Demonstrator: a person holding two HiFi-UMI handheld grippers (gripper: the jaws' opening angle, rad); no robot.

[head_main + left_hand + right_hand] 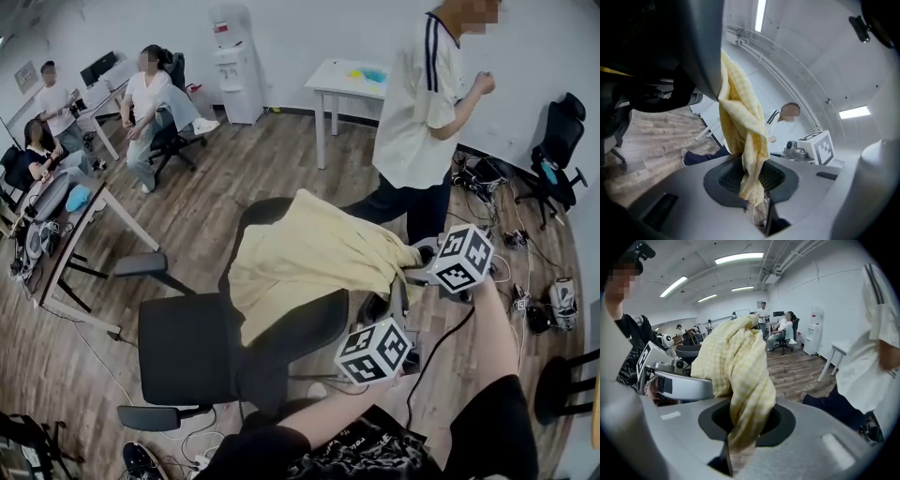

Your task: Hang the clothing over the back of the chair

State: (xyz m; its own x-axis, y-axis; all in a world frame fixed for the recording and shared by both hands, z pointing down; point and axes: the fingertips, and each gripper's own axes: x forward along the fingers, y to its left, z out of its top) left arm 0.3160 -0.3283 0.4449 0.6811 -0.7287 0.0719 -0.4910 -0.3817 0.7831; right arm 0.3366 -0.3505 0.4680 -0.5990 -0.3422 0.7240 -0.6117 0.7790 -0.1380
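Evidently light and limp, the pale yellow checked shirt (309,253) drapes the black office-chair back (300,328). Left tongs (757,208) and right tongs (736,448) each clamp a bunched edge, the surest hold.

Directly before you stands a black office chair (187,347), its back draped in a yellow checked garment (300,258) and its armrests jutting at either side of the seat; a standing person (417,122) crowds the far side of the backrest, cables and gear (562,298) litter the floor to your right, and bare wooden floor (234,169) lies open toward the white table (330,75)
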